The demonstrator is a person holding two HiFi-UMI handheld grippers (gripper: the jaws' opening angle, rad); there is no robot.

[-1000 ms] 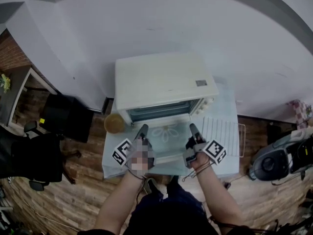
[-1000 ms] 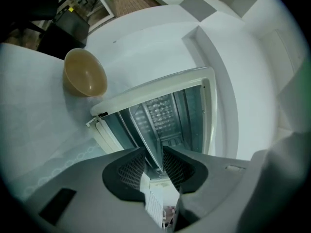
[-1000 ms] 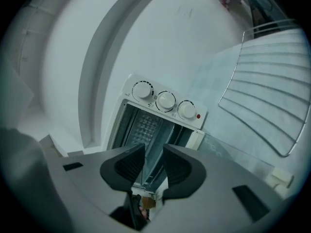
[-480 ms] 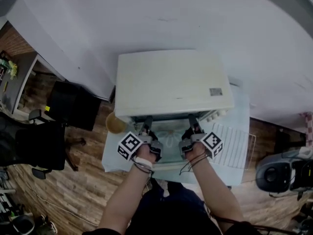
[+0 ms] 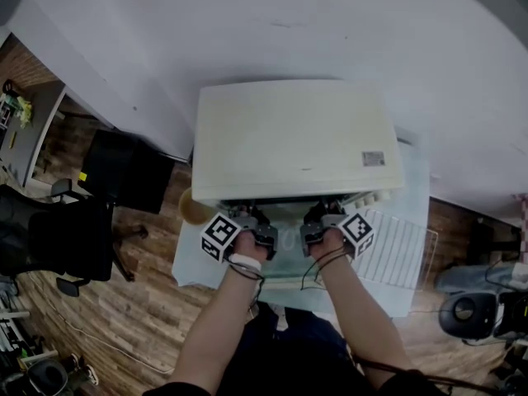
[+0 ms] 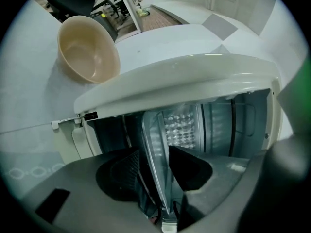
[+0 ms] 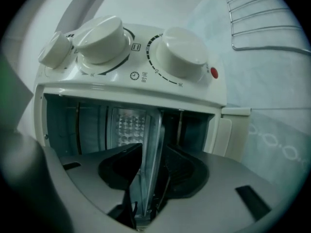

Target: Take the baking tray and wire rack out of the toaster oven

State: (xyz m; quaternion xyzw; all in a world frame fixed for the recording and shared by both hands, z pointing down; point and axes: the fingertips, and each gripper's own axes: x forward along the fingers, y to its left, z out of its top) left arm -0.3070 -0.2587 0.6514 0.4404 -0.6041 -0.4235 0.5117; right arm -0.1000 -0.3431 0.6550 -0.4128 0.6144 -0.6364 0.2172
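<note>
The white toaster oven (image 5: 293,139) stands with its door folded down. Both grippers reach into its mouth, side by side. In the left gripper view the metal baking tray (image 6: 158,144) shows edge-on inside the oven, and its rim runs between the jaws of my left gripper (image 6: 154,166), which stand apart around it. My right gripper (image 7: 151,164) has the same tray rim (image 7: 151,130) between its jaws, which are closing with a thin gap left. The wire rack (image 5: 396,246) lies on the table to the oven's right.
A tan bowl (image 6: 87,50) sits on the table left of the oven. The control knobs (image 7: 182,52) are above the oven's mouth in the right gripper view. A pale cloth (image 5: 190,262) covers the table. A black chair (image 5: 58,246) stands on the floor at left.
Both grippers moved from above the folded-down door forward into the oven's mouth, where the oven's top hides their fingers in the head view. The head camera shifted over the oven.
</note>
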